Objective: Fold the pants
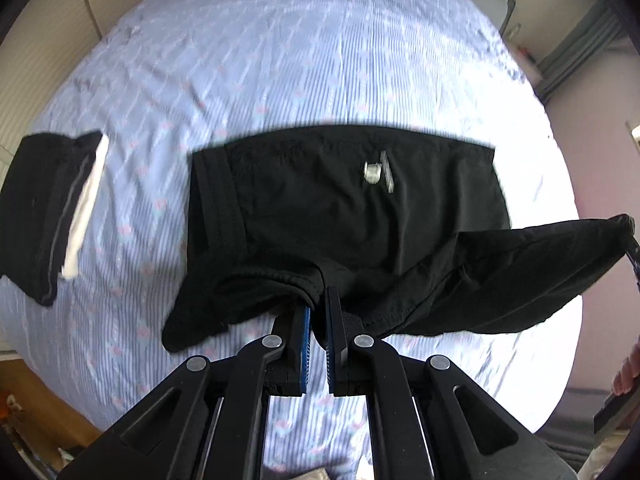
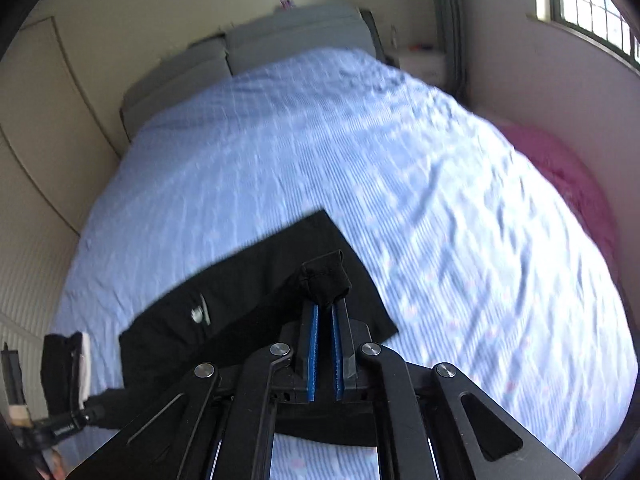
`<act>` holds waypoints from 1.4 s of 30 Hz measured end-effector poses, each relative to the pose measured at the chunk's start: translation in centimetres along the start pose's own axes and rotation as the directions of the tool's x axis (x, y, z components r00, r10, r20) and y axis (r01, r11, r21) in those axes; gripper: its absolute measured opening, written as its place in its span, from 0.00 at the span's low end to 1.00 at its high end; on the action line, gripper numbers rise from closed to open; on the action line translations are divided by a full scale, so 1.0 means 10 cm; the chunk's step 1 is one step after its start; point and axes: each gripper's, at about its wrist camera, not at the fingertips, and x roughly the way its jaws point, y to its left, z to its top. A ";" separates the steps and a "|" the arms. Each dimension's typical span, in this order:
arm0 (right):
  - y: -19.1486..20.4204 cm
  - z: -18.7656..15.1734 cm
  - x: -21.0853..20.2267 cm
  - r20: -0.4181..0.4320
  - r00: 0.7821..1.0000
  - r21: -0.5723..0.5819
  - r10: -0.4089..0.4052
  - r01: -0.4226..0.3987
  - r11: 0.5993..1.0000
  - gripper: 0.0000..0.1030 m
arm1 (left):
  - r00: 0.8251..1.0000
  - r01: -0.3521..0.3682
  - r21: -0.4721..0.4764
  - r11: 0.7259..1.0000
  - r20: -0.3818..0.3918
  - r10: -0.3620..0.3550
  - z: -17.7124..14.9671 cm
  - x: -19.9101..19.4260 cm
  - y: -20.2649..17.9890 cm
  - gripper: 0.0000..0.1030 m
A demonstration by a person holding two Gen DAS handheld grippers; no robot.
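Observation:
Black pants (image 1: 340, 208) with a small white logo (image 1: 374, 172) lie on the blue striped bed sheet (image 1: 280, 60). My left gripper (image 1: 319, 304) is shut on the near edge of the pants and lifts it off the sheet. My right gripper (image 2: 325, 306) is shut on a bunched corner of the same pants (image 2: 256, 292), held above the bed. In the left wrist view that lifted part stretches to the far right (image 1: 560, 256).
A folded black garment with a white stripe (image 1: 52, 208) lies on the bed's left side; it also shows in the right wrist view (image 2: 68, 368). Grey pillows (image 2: 288, 40) are at the headboard. A pink blanket (image 2: 568, 184) lies right of the bed. Walls surround the bed.

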 end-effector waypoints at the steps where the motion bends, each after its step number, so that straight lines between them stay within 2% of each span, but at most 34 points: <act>1: 0.11 0.13 0.01 0.027 1.000 -0.014 0.010 -0.010 1.000 0.06 | 1.000 0.007 -0.008 1.000 0.010 -0.007 0.07 -0.02 0.01 0.08; 4: 0.32 0.48 0.18 0.046 0.999 -0.067 -0.001 0.004 0.998 0.06 | 0.999 0.030 -0.029 0.999 0.024 -0.029 0.39 -0.04 0.07 0.08; 8: 0.50 0.74 0.50 0.045 0.999 -0.145 -0.012 0.018 0.989 0.06 | 0.999 0.009 -0.015 1.000 0.042 -0.009 0.72 0.03 0.10 0.08; 10: 0.62 0.87 0.68 0.041 0.999 -0.176 -0.024 0.030 0.984 0.06 | 1.000 0.003 -0.024 1.000 0.028 -0.002 0.85 0.14 0.15 0.08; 16: 0.85 1.05 1.30 -0.016 0.996 -0.248 -0.090 0.083 0.965 0.06 | 0.999 -0.040 -0.035 0.999 -0.025 0.040 1.18 0.56 0.27 0.08; 21: 0.92 1.00 1.79 -0.087 0.982 -0.301 -0.169 0.136 0.944 0.06 | 0.994 -0.039 -0.026 0.999 -0.099 0.036 1.37 0.96 0.35 0.12; 23: 0.91 0.96 1.92 -0.105 0.974 -0.318 -0.200 0.158 0.935 0.06 | 0.990 -0.044 -0.014 0.999 -0.138 0.041 1.43 1.08 0.36 0.16; 24: 0.90 0.95 1.97 -0.103 0.972 -0.322 -0.213 0.170 0.931 0.06 | 0.988 -0.050 -0.009 0.999 -0.145 0.048 1.45 1.11 0.35 0.26; 25: 0.89 0.94 2.03 -0.115 0.966 -0.327 -0.231 0.183 0.927 0.06 | 0.988 -0.059 0.001 0.998 -0.146 0.059 1.48 1.12 0.34 0.46; 26: 0.87 0.93 2.09 -0.127 0.960 -0.325 -0.251 0.199 0.925 0.06 | 0.988 -0.079 0.022 0.997 -0.128 0.082 1.51 1.09 0.30 0.55; 29: 0.79 0.93 2.19 -0.149 0.949 -0.307 -0.277 0.222 0.925 0.06 | 0.994 -0.092 0.084 0.992 -0.048 0.096 1.63 0.89 0.22 0.68; 30: 0.79 0.93 2.20 -0.151 0.947 -0.305 -0.282 0.227 0.925 0.07 | 0.994 -0.099 0.093 0.991 -0.033 0.102 1.66 0.84 0.21 0.76; 31: 0.80 0.92 2.21 -0.158 0.945 -0.299 -0.286 0.230 0.926 0.08 | 0.995 -0.098 0.100 0.990 -0.015 0.100 1.70 0.77 0.20 0.77; 33: 0.81 0.90 2.21 -0.180 0.942 -0.277 -0.283 0.227 0.934 0.20 | 0.996 -0.094 0.125 0.988 0.013 0.093 1.78 0.65 0.23 0.77; 34: 0.83 0.87 2.18 -0.185 0.935 -0.273 -0.302 0.246 0.930 0.44 | 0.995 -0.099 0.137 0.986 0.024 0.096 1.82 0.60 0.26 0.77; 35: 0.86 0.84 2.13 -0.172 0.932 -0.276 -0.320 0.266 0.924 0.61 | 0.994 -0.110 0.151 0.982 0.045 0.105 1.83 0.55 0.31 0.77; 39: 1.15 0.70 1.76 -0.080 0.926 -0.364 -0.368 0.317 0.876 0.62 | 0.983 -0.146 0.206 0.968 0.136 0.119 1.69 0.40 0.65 0.77; 40: 1.22 0.64 1.65 -0.064 0.928 -0.371 -0.367 0.319 0.872 0.63 | 0.981 -0.150 0.209 0.966 0.150 0.120 1.63 0.40 0.75 0.76; 42: 1.37 0.48 1.45 -0.068 0.949 -0.371 -0.309 0.263 0.891 0.68 | 0.977 -0.149 0.178 0.973 0.176 0.117 1.43 0.40 1.01 0.76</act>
